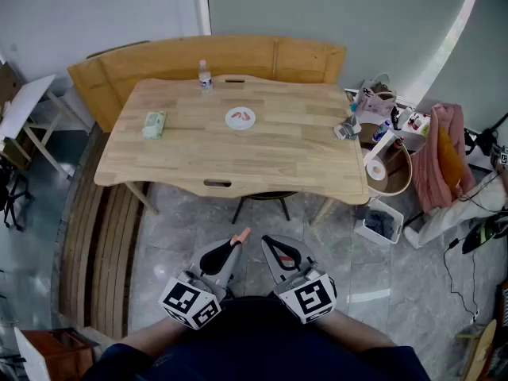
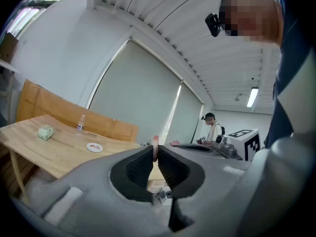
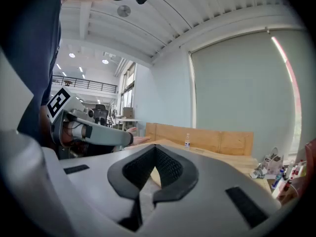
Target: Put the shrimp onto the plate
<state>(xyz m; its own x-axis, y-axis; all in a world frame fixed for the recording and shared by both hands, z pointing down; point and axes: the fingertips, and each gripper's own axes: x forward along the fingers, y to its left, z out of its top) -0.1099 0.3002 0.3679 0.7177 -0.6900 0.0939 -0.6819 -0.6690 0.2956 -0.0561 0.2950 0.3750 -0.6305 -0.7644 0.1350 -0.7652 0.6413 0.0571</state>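
A pale pink shrimp sticks out of my left gripper, which is shut on it; both are low over the grey floor, well short of the table. In the left gripper view the shrimp shows as a thin strip pinched between the dark pads. The small white plate lies near the middle of the wooden table, with something red on it; the plate also shows far off in the left gripper view. My right gripper is beside the left one, shut with nothing in it.
A clear bottle stands at the table's far edge and a green packet lies at its left. A wooden bench runs behind. A stool sits under the near edge. Bags, a tape roll and pink cloth crowd the right.
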